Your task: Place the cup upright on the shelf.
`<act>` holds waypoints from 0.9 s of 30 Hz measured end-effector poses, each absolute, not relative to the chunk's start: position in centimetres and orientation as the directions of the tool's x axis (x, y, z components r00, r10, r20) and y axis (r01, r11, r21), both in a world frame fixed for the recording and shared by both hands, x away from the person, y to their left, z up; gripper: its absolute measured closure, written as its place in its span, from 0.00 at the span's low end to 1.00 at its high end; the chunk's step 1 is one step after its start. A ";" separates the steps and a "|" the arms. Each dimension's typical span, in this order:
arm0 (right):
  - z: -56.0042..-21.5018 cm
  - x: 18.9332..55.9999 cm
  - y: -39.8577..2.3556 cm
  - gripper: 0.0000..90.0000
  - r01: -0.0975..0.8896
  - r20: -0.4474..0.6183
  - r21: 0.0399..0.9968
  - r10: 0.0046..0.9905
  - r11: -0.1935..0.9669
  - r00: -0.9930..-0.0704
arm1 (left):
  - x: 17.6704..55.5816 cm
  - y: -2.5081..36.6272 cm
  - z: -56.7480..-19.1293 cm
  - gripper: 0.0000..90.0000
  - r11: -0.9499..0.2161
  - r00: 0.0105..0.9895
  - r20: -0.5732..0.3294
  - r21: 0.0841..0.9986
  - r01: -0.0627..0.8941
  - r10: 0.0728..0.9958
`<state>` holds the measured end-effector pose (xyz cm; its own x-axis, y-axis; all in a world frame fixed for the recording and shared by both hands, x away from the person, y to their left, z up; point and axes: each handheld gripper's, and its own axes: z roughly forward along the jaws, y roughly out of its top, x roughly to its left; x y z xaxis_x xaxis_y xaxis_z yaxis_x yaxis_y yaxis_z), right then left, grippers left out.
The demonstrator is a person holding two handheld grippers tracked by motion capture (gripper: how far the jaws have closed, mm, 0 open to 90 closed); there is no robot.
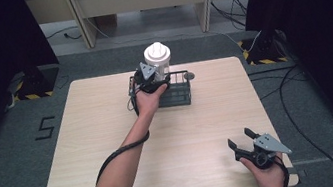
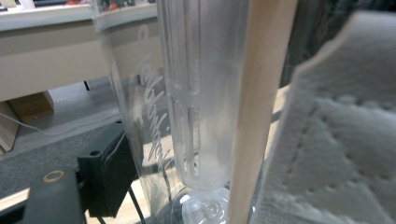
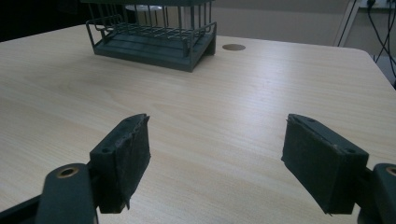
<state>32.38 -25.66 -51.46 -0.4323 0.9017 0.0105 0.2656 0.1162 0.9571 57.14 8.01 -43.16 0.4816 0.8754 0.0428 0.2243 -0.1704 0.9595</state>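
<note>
left gripper [image 1: 152,78] upper centre, on clear jug [image 1: 157,57] at wire rack [image 1: 181,93], grip unclear | right gripper [image 1: 244,143] lower right, jaws wide, empty

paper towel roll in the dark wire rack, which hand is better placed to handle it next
Left. The left gripper is already at the white paper towel roll standing in the dark wire rack at the far edge. The right gripper waits open near the near right corner of the light wooden table.

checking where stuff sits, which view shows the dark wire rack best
The right gripper view: the dark wire rack shows base and bars unobstructed on the table. The high view has it small, partly behind the left hand-held gripper.
</note>
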 end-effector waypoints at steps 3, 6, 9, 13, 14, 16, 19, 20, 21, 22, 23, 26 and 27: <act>-51.5 32.4 -25.7 0.26 0.269 0.015 0.956 0.900 0.114 -0.436 | 57.2 7.7 -43.7 0.20 -0.183 0.479 0.049 0.954 0.238 0.877; -51.5 32.4 -25.7 0.26 0.271 0.019 0.956 0.901 0.110 -0.434 | 57.3 7.5 -44.1 0.20 -0.184 0.472 0.044 0.950 0.254 0.881; -51.5 32.4 -25.8 0.26 0.268 0.018 0.957 0.900 0.111 -0.435 | 57.3 7.5 -44.3 0.20 -0.179 0.466 0.038 0.948 0.263 0.884; -51.5 32.5 -25.7 0.26 0.273 0.022 0.956 0.900 0.108 -0.434 | 57.3 7.6 -44.7 0.20 -0.183 0.456 0.036 0.942 0.282 0.889; -51.5 32.5 -25.7 0.26 0.273 0.022 0.956 0.900 0.108 -0.434 | 57.3 7.6 -44.7 0.20 -0.183 0.456 0.036 0.942 0.282 0.889; -51.5 32.4 -25.7 0.26 0.273 0.021 0.956 0.900 0.110 -0.435 | 57.3 7.7 -44.9 0.20 -0.183 0.455 0.033 0.940 0.289 0.890; -51.5 32.4 -25.7 0.26 0.273 0.018 0.955 0.900 0.113 -0.435 | 57.2 7.9 -45.3 0.20 -0.176 0.450 0.023 0.937 0.302 0.893; -51.5 32.4 -25.7 0.26 0.274 0.018 0.955 0.900 0.113 -0.435 | 57.2 7.9 -45.4 0.20 -0.175 0.450 0.020 0.936 0.305 0.893; -51.5 32.5 -25.7 0.26 0.274 0.018 0.955 0.901 0.113 -0.434 | 57.2 7.9 -45.4 0.20 -0.168 0.447 0.014 0.938 0.305 0.894; -51.5 32.5 -25.7 0.26 0.270 0.009 0.955 0.900 0.121 -0.435 | 57.2 8.0 -45.4 0.20 -0.165 0.446 0.012 0.938 0.306 0.895; -51.5 32.5 -25.7 0.26 0.270 0.009 0.955 0.900 0.121 -0.435 | 57.2 8.0 -45.4 0.20 -0.165 0.445 0.011 0.937 0.308 0.895; -51.5 32.5 -25.7 0.26 0.269 0.008 0.956 0.900 0.121 -0.436 | 57.1 8.0 -45.4 0.20 -0.167 0.447 0.011 0.936 0.311 0.895; -51.5 32.5 -25.7 0.26 0.269 0.008 0.956 0.900 0.121 -0.435 | 57.1 8.1 -45.4 0.19 -0.168 0.449 0.009 0.934 0.315 0.894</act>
